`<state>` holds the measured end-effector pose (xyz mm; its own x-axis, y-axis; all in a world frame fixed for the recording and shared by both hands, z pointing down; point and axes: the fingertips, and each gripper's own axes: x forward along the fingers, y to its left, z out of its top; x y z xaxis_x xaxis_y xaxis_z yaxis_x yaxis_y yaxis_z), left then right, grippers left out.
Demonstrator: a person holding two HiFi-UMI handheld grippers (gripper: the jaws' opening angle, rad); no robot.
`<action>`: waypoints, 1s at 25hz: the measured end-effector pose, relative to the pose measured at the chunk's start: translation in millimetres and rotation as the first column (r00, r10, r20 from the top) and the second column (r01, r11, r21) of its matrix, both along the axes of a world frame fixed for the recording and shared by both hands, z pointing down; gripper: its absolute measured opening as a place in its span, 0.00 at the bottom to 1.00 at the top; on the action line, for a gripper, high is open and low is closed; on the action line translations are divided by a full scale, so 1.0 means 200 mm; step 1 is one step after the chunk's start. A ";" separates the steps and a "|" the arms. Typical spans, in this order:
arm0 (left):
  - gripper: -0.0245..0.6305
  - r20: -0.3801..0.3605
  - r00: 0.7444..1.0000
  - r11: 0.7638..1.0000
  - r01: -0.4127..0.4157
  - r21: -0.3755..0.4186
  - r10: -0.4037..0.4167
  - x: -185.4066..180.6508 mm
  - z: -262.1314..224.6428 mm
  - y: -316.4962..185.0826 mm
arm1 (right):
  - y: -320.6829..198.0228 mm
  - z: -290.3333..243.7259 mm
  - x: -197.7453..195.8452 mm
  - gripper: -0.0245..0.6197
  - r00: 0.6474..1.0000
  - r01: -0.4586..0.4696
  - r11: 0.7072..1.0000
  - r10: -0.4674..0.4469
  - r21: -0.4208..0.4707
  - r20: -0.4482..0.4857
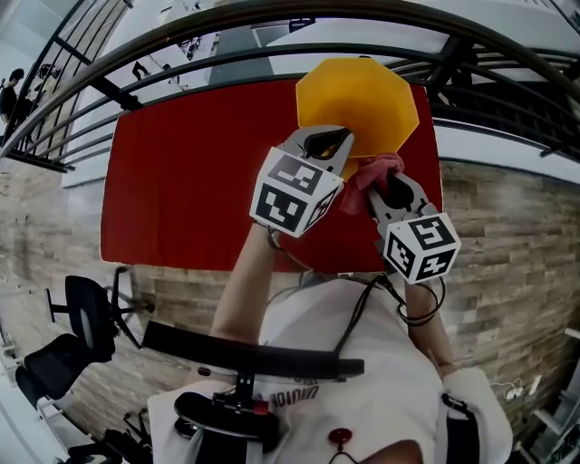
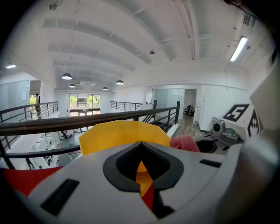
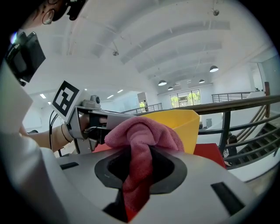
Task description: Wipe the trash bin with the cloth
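A yellow trash bin (image 1: 358, 95) stands at the far edge of a red table (image 1: 181, 172). My left gripper (image 1: 331, 143) is at the bin's near rim, jaws shut with a sliver of the yellow wall between them. In the left gripper view the bin (image 2: 122, 133) rises just past the left gripper (image 2: 142, 175). My right gripper (image 1: 385, 190) is shut on a pink cloth (image 1: 372, 172), bunched against the bin's near right side. The right gripper view has the cloth (image 3: 140, 131) hanging through the right gripper (image 3: 138, 175), the bin (image 3: 186, 127) behind it.
A dark metal railing (image 1: 272, 18) curves past the table's far side, with a lower floor beyond. A black office chair (image 1: 82, 308) sits at the lower left. A black bar (image 1: 245, 358) crosses close to the person's body.
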<state>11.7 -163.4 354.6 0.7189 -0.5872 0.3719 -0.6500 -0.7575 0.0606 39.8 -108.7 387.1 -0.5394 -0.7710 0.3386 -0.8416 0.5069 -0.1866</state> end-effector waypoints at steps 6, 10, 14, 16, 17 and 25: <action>0.04 -0.006 1.000 1.000 -0.008 0.017 0.008 0.00 -0.01 0.01 | -0.01 0.06 0.00 0.19 0.999 -0.002 1.000 0.002 -0.007 -0.037; 0.04 -0.019 1.000 1.000 -0.004 0.019 0.005 0.01 -0.02 0.01 | -0.02 0.16 -0.01 0.19 0.999 0.000 0.998 -0.003 -0.069 -0.046; 0.04 -0.019 1.000 1.000 -0.007 0.024 0.007 0.01 -0.01 0.01 | -0.03 0.27 -0.01 0.19 0.997 0.003 0.994 -0.012 -0.106 -0.076; 0.04 -0.017 1.000 1.000 -0.007 0.026 0.008 0.01 -0.02 0.01 | -0.03 0.31 -0.02 0.19 0.996 0.008 0.992 -0.020 -0.125 -0.092; 0.04 -0.016 1.000 1.000 -0.008 0.028 0.008 0.01 -0.02 0.01 | -0.03 0.33 -0.02 0.19 0.995 0.011 0.991 -0.024 -0.134 -0.099; 0.04 -0.009 1.000 0.999 0.003 0.034 -0.002 0.01 0.00 0.00 | -0.06 0.50 -0.03 0.19 0.988 0.024 0.980 -0.053 -0.196 -0.147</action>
<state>13.6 -163.2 354.4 0.7206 -0.6014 0.3450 -0.6516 -0.7575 0.0403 33.5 -119.8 487.7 -0.4989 -0.6629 0.5583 -0.8480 0.5064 -0.1565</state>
